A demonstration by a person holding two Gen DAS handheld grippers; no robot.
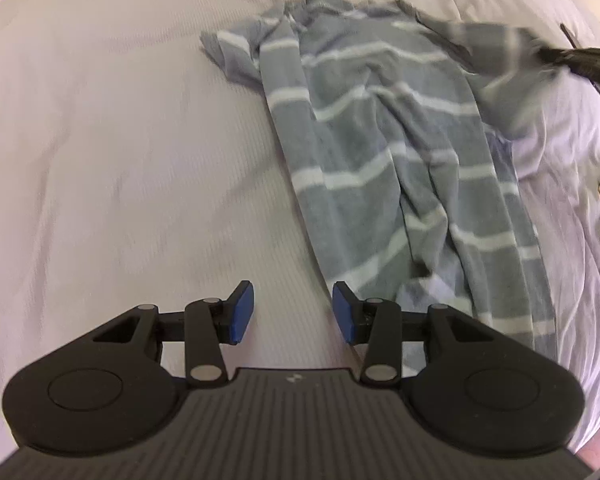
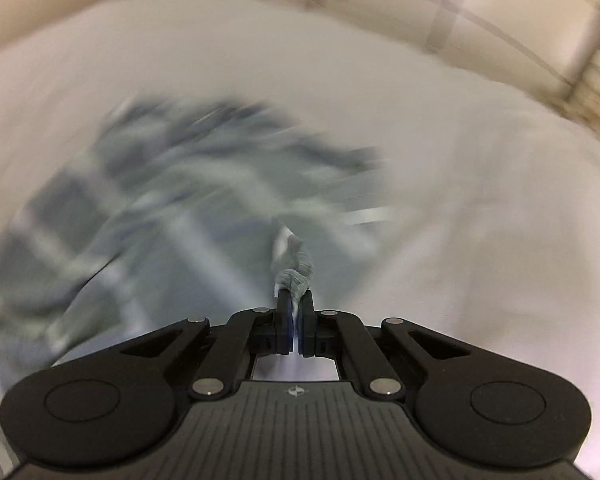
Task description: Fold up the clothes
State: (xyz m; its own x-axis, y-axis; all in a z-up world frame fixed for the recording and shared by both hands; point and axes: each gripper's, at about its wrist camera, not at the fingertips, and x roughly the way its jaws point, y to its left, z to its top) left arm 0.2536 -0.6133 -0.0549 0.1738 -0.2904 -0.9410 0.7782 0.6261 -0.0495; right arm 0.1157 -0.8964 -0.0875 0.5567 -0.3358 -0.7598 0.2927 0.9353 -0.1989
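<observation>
Hand-held gripper (image 2: 295,304) on rumpled striped shirt (image 1: 384,152)

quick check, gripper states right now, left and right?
Left gripper: open, nothing between the pads, hovering by the edge of the striped shirt.
Right gripper: closed, pinching a bunched bit of the striped shirt.

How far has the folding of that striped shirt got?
Barely begun. Done: nothing folded; the striped shirt lies rumpled on the bed. In hand: the right tongs are shut on a pinch of its fabric, while the left tongs stand open over bare sheet beside the shirt's edge. Left: spreading it flat and making every fold.
</observation>
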